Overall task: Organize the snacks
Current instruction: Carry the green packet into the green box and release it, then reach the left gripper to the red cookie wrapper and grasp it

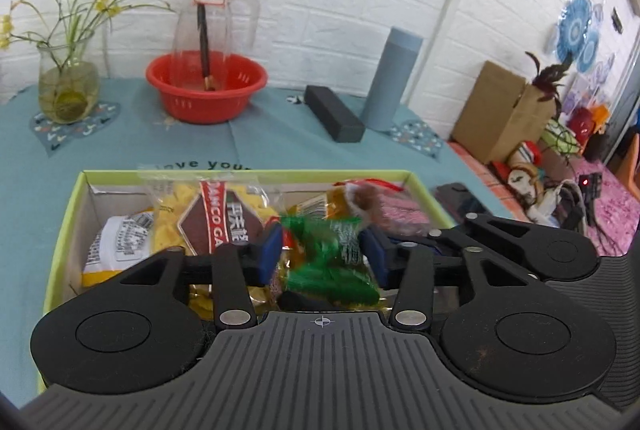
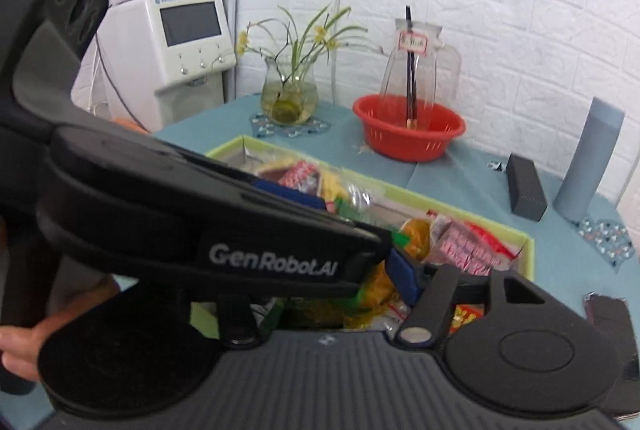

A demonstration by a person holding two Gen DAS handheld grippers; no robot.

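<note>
Right, your left tool [image 1: 320,254] pinches the green snack pack [image 1: 332,262] over the box [image 1: 60,226]: light, crinkly, slippery, so grip mid-body. Right tool [image 2: 384,270]: can't tell, it's blocked.

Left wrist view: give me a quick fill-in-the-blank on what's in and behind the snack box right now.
1. The snack packet between the left gripper pads is mainly ____ in colour.
2. The glass pitcher stands inside a ____ basin.
3. The snack box has a light ____ rim.

Missing words: green; red; green
</note>
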